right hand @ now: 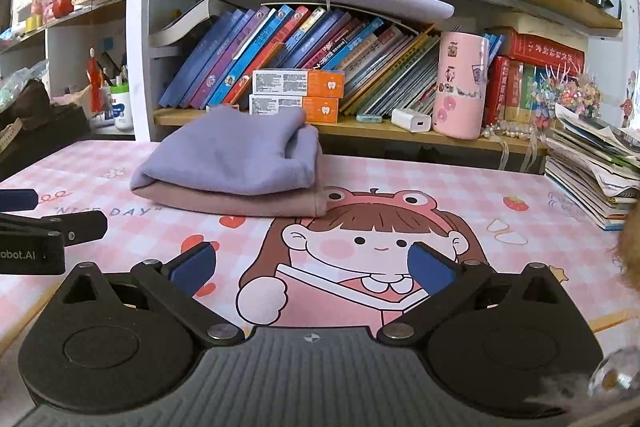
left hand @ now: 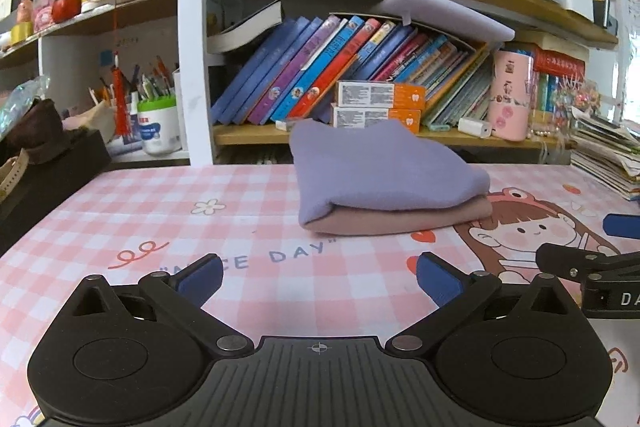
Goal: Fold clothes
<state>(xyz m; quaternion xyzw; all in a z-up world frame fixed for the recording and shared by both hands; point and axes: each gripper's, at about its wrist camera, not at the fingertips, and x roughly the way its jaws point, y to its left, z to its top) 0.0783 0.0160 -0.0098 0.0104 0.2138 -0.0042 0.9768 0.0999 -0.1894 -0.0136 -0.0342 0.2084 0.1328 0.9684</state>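
right view alone shows folded garment (right hand: 228, 167) hem, cartoon girl (right hand: 360, 239) whole

The left tool (left hand: 319, 279) is pointing forward and tilting a little downward, its two blue-padded fingers (left hand: 200, 281) standing spread as wide as they go, with nothing between them. The right tool (right hand: 312, 267) is sitting in the same pose, also tilting slightly down, its blue pads (right hand: 432, 269) standing wide apart and gripping nothing. The two tools are hanging side by side, near each other: the right one's black finger is showing at the right edge of the left wrist view, and the left one's finger is showing at the left edge of the right wrist view.
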